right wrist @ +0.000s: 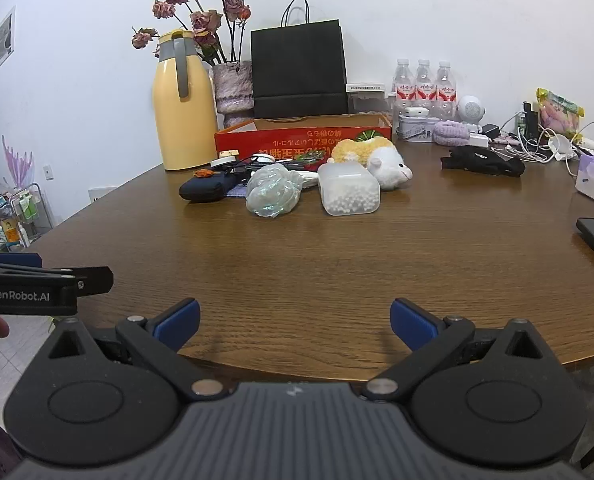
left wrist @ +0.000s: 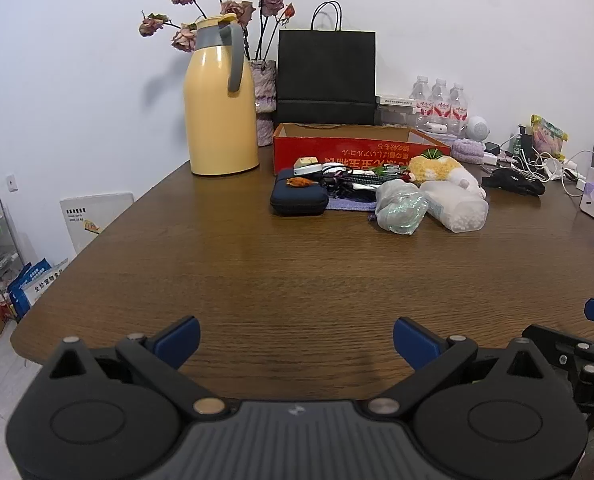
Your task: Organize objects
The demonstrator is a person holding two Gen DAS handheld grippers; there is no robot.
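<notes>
1. Clutter pile sits toward the table's point(left wrist: 257, 272) far edge, right in front of a red box point(left wrist: 357, 152) that is open on top.
2. Pile, left to right: dark zip case point(left wrist: 297, 200) with a small orange item on top, tangle of cables point(left wrist: 349, 180), crumpled clear bag point(left wrist: 399, 208), clear tub point(right wrist: 351, 192) of white beads, plush hamster point(right wrist: 377, 156) lying behind the tub. Bag and tub lie just beside each other; can't tell if they touch.
3. Behind the box: black paper bag point(left wrist: 326, 76) against the wall; yellow jug point(left wrist: 221, 108) to the box's left near the far left corner, a vase of dried roses point(left wrist: 217, 8) between jug and bag.
4. Right of the box along the far edge: three water bottles point(right wrist: 423, 88), a purple roll point(right wrist: 451, 132), a black glove-like item point(right wrist: 483, 162), chargers and white cables toward the far right corner.
5. Left gripper point(left wrist: 296, 342): fingers spread as wide as they go, nothing between them, held over the near edge, tilted down, well apart from the pile.
6. Right gripper point(right wrist: 295, 324): same, fully spread and empty, over the near edge, just beside the left one.
</notes>
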